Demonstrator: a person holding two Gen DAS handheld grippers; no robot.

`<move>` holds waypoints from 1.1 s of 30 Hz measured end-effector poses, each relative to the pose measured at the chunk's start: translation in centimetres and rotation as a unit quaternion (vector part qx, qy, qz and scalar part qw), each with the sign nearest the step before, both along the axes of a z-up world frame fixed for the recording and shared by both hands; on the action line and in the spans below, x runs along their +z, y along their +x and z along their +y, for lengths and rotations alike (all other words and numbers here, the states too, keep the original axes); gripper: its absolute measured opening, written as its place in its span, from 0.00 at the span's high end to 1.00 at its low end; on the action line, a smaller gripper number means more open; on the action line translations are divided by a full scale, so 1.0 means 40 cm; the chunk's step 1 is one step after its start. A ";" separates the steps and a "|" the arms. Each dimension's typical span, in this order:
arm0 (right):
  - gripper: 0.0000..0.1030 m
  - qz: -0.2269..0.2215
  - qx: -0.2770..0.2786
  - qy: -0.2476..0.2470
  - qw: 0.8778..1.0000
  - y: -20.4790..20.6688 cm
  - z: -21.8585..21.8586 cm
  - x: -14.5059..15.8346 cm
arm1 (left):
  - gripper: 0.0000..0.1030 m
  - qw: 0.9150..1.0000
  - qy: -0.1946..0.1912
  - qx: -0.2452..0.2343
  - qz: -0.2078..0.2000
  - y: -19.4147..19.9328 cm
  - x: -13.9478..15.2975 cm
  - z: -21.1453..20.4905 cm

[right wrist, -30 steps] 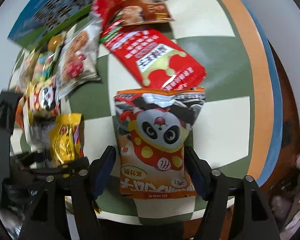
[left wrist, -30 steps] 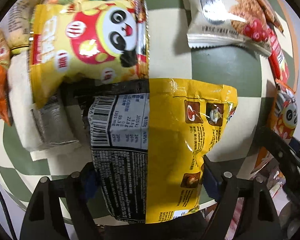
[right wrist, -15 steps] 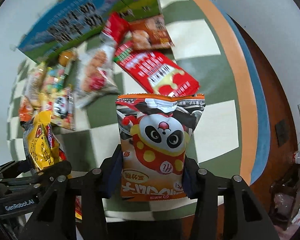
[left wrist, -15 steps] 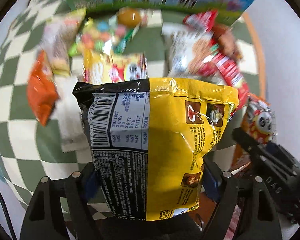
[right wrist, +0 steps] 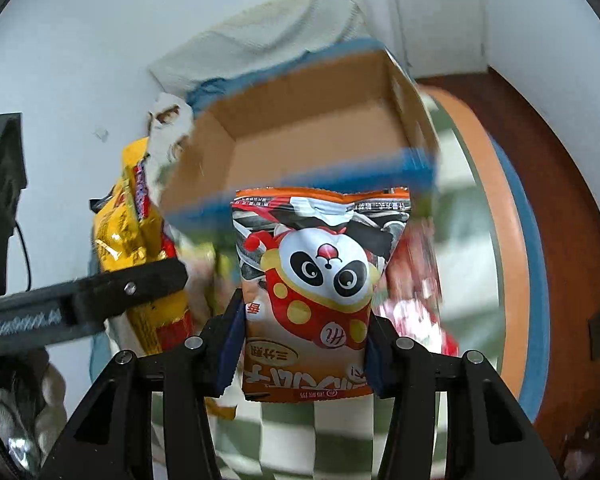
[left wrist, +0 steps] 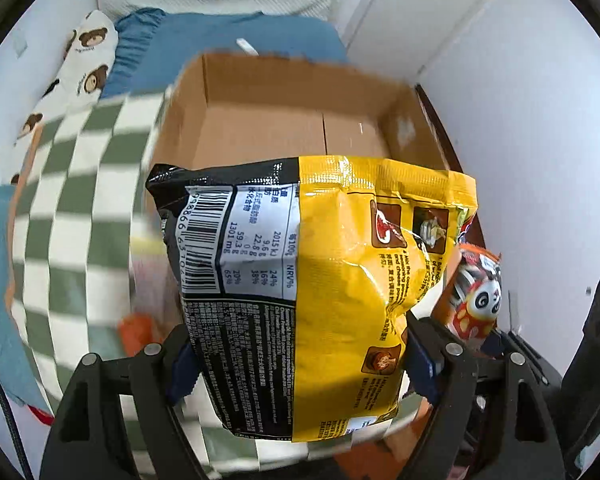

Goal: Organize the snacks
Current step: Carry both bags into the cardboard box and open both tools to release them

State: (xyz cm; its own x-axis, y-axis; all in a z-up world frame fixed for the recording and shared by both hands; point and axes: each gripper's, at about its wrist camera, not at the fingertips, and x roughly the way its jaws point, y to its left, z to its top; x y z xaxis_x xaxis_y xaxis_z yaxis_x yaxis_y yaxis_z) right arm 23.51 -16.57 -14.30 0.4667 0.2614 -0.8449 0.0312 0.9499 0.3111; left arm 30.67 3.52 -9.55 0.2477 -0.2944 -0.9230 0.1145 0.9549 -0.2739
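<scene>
My left gripper (left wrist: 300,356) is shut on a large yellow and black snack bag (left wrist: 320,280), held up in the air with its barcode side toward the camera. My right gripper (right wrist: 306,344) is shut on an orange panda snack bag (right wrist: 312,292), its pads pressing both sides. Both bags hang in front of an open cardboard box (left wrist: 284,120), whose bare brown floor (right wrist: 312,148) shows beyond them. The panda bag (left wrist: 474,292) also shows at the right of the left wrist view. At the left of the right wrist view the yellow bag (right wrist: 128,224) appears too.
A green and white checked tablecloth (left wrist: 72,216) covers the round table, with blurred snack packs (right wrist: 416,280) lying below the grippers. A blue cushion (left wrist: 228,36) and a bear-print pillow (left wrist: 88,60) lie behind the box. White walls and a dark wooden floor (right wrist: 572,216) are on the right.
Both grippers have risen from the table with their bags and tilted up toward the cardboard box. The right jaws closed onto the panda bag. The snacks on the table dropped out of sight.
</scene>
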 end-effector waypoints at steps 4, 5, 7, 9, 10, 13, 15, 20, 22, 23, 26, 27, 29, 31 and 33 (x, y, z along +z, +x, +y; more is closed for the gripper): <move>0.49 -0.009 0.013 -0.011 1.000 0.207 -0.002 0.047 | 0.20 1.000 0.014 0.017 0.005 0.216 -0.003 -0.011; 0.49 -0.004 0.015 -0.013 1.000 0.251 -0.004 0.047 | 0.20 1.000 0.017 0.019 0.012 0.259 -0.016 -0.014; 0.49 0.014 0.022 -0.013 1.000 0.367 -0.009 0.025 | 0.20 0.999 0.026 0.023 0.031 0.355 -0.065 -0.020; 0.49 0.034 0.030 -0.019 0.999 0.456 -0.010 -0.008 | 0.20 0.998 0.028 0.022 0.059 0.431 -0.122 -0.031; 0.49 0.044 0.032 -0.020 0.998 0.487 -0.012 -0.026 | 0.20 0.997 0.031 0.022 0.074 0.468 -0.159 -0.038; 0.49 0.085 0.039 -0.021 0.995 0.591 -0.018 -0.102 | 0.20 0.993 0.031 0.020 0.112 0.545 -0.252 -0.055; 0.49 0.102 0.041 -0.025 0.994 0.629 -0.021 -0.144 | 0.20 0.990 0.035 0.018 0.133 0.577 -0.299 -0.065; 0.49 0.131 0.049 -0.034 0.990 0.700 -0.017 -0.218 | 0.20 0.983 0.038 0.021 0.177 0.624 -0.385 -0.084; 0.47 0.140 0.048 -0.033 0.988 0.710 -0.014 -0.234 | 0.20 0.982 0.038 0.023 0.183 0.639 -0.405 -0.086; 0.47 0.144 0.047 -0.031 0.988 0.709 -0.012 -0.239 | 0.19 0.982 0.039 0.022 0.183 0.644 -0.409 -0.087; 0.17 0.158 0.052 -0.048 0.985 0.705 -0.009 -0.251 | 0.08 0.984 0.046 0.016 0.171 0.661 -0.411 -0.087; 0.12 0.158 0.054 -0.050 0.985 0.702 -0.009 -0.250 | 0.08 0.986 0.043 0.015 0.163 0.661 -0.402 -0.088; 0.08 0.161 0.052 -0.059 0.984 0.699 -0.010 -0.249 | 0.08 0.986 0.044 0.014 0.158 0.653 -0.387 -0.093; 0.08 0.159 0.050 -0.062 0.984 0.690 -0.016 -0.243 | 0.08 0.988 0.046 0.007 0.147 0.635 -0.368 -0.096; 0.08 0.156 0.046 -0.064 0.985 0.678 -0.019 -0.229 | 0.08 0.989 0.053 0.007 0.135 0.612 -0.345 -0.097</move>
State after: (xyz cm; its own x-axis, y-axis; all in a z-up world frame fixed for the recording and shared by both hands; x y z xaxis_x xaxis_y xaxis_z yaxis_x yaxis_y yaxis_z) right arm 50.65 -17.32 -23.48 0.1580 0.1731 -0.9721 0.0188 0.9838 0.1782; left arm 55.13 -0.35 -23.37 -0.0080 -0.1908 -0.9816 0.0369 0.9809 -0.1910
